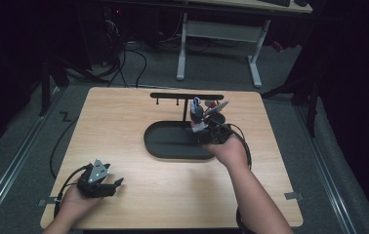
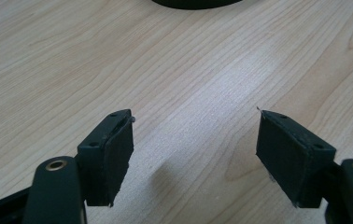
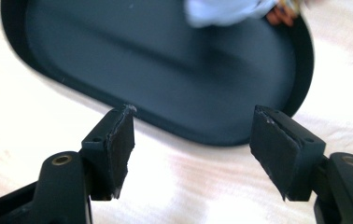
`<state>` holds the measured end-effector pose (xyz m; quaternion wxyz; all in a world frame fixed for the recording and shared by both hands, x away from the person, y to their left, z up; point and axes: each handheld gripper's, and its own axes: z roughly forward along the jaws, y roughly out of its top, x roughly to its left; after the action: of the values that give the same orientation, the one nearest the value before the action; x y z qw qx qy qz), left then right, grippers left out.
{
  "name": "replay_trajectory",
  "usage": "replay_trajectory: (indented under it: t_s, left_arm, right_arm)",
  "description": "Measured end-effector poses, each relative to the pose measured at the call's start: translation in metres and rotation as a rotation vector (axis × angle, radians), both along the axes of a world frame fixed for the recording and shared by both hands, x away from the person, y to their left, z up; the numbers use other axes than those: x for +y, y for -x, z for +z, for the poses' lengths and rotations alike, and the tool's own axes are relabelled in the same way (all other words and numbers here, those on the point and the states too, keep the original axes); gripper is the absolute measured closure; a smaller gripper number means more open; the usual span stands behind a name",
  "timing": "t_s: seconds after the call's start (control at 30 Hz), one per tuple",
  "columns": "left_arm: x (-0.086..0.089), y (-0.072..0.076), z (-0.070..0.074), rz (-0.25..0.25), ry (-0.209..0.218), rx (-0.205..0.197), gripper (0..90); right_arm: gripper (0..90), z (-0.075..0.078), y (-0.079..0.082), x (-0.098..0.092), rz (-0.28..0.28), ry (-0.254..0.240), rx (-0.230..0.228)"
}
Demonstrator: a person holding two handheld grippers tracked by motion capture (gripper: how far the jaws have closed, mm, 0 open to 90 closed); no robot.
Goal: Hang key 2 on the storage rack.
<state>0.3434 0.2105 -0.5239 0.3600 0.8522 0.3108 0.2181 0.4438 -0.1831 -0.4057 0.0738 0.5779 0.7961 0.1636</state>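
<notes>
My right gripper (image 3: 191, 140) hangs with jaws apart, nothing between them, over the near right rim of the black tray (image 3: 118, 60). My left gripper (image 2: 193, 149) rests released at the table's (image 1: 173, 195) near left.

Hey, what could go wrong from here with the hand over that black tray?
The right hand-held gripper, jaws apart with nothing between them, sits low over the black tray's rim and might knock or shift it. The small items hanging from the stand close above that hand look easy to bump off.
</notes>
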Motion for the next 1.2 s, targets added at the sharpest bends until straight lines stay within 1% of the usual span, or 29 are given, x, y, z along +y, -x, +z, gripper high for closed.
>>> replay_trajectory:
  t_s: [0.03,0.07,0.1,0.13,0.17,0.2,0.27,0.3,0.33,0.5,0.53,0.6,0.63,0.7,0.73,0.8,0.83,0.9,0.97,1.0,1.03,1.07,1.1,1.13,1.17,1.2]
  left_arm:
    - [0.0,0.0,0.0,0.0,0.0,0.0,27.7]
    - [-0.001,0.0,0.0,-0.001,-0.001,0.0,27.7]
    - [-0.001,0.0,0.0,0.0,0.001,0.001,27.7]
    - [-0.001,0.0,0.0,0.0,0.001,0.001,27.7]
    - [-0.001,0.0,0.0,-0.001,0.003,0.0,27.6]
    - [-0.002,0.0,0.001,-0.002,0.008,-0.003,27.6]
    - [-0.003,0.0,0.0,-0.004,0.009,-0.005,27.6]
    - [-0.003,0.0,0.0,-0.004,0.009,-0.005,27.6]
    - [-0.005,0.001,0.0,-0.006,0.005,-0.003,27.5]
    - [-0.009,0.002,-0.001,-0.015,0.002,-0.003,27.5]
    - [-0.01,0.002,-0.001,-0.018,0.002,-0.002,27.5]
    - [-0.012,0.003,-0.001,-0.023,0.005,-0.001,27.5]
    - [-0.013,0.003,-0.001,-0.026,0.01,0.001,27.5]
    - [-0.017,0.004,-0.002,-0.04,0.022,0.011,27.4]
    - [-0.018,0.005,-0.002,-0.044,0.019,0.013,27.4]
    - [-0.022,0.006,-0.003,-0.054,0.024,0.02,27.4]
    - [-0.024,0.007,-0.003,-0.056,0.03,0.022,27.4]
    - [-0.027,0.009,-0.003,-0.065,0.034,0.025,27.4]
    - [-0.029,0.01,-0.003,-0.067,0.04,0.022,27.4]
    - [-0.03,0.012,-0.003,-0.061,0.055,0.005,27.5]
    - [-0.031,0.012,-0.002,-0.058,0.067,0.001,27.6]
    - [-0.031,0.013,-0.002,-0.052,0.081,0.0,27.6]
    - [-0.031,0.014,-0.001,-0.047,0.094,0.001,27.6]
    - [-0.032,0.014,-0.001,-0.044,0.105,-0.002,27.6]
    - [-0.032,0.014,-0.001,-0.044,0.105,-0.002,27.6]
    - [-0.035,0.017,-0.001,-0.041,0.11,-0.012,27.6]
  right_arm:
    - [31.2,0.0,0.0,0.0,0.0,0.0,0.0]
    - [31.1,-0.005,0.01,-0.007,0.006,-0.016,-0.004]
    - [31.0,-0.008,0.015,-0.011,0.001,-0.029,-0.008]
    - [31.0,-0.008,0.015,-0.011,0.001,-0.029,-0.008]
    - [30.4,-0.016,0.026,-0.019,0.004,-0.044,-0.02]
    - [30.3,-0.02,0.031,-0.022,0.0,-0.057,-0.028]
    - [30.1,-0.03,0.042,-0.028,0.009,-0.073,-0.054]
    - [30.1,-0.03,0.042,-0.028,0.009,-0.073,-0.054]
    - [29.8,-0.042,0.051,-0.034,0.006,-0.081,-0.071]
    - [29.9,-0.069,0.07,-0.05,-0.012,-0.121,-0.121]
    - [29.8,-0.074,0.073,-0.053,-0.017,-0.13,-0.136]
    - [28.7,-0.082,0.079,-0.057,-0.006,-0.15,-0.169]
    - [28.0,-0.085,0.083,-0.059,0.001,-0.153,-0.197]
    - [27.8,-0.088,0.089,-0.06,0.011,-0.147,-0.239]
    - [27.6,-0.091,0.093,-0.061,0.017,-0.144,-0.273]
    - [26.9,-0.095,0.099,-0.06,0.014,-0.154,-0.294]
    - [26.4,-0.099,0.104,-0.06,0.029,-0.15,-0.321]
    - [25.6,-0.104,0.11,-0.059,0.04,-0.136,-0.356]
    - [25.1,-0.11,0.115,-0.057,0.037,-0.129,-0.394]
    - [24.8,-0.113,0.117,-0.055,0.038,-0.127,-0.417]
    - [23.8,-0.116,0.12,-0.054,0.038,-0.127,-0.453]
    - [23.3,-0.117,0.122,-0.053,0.042,-0.132,-0.477]
    - [22.9,-0.119,0.125,-0.052,0.04,-0.148,-0.496]
    - [21.1,-0.119,0.127,-0.051,0.04,-0.167,-0.501]
    - [21.1,-0.119,0.127,-0.051,0.04,-0.167,-0.501]
    - [17.5,-0.118,0.13,-0.048,0.063,-0.17,-0.524]
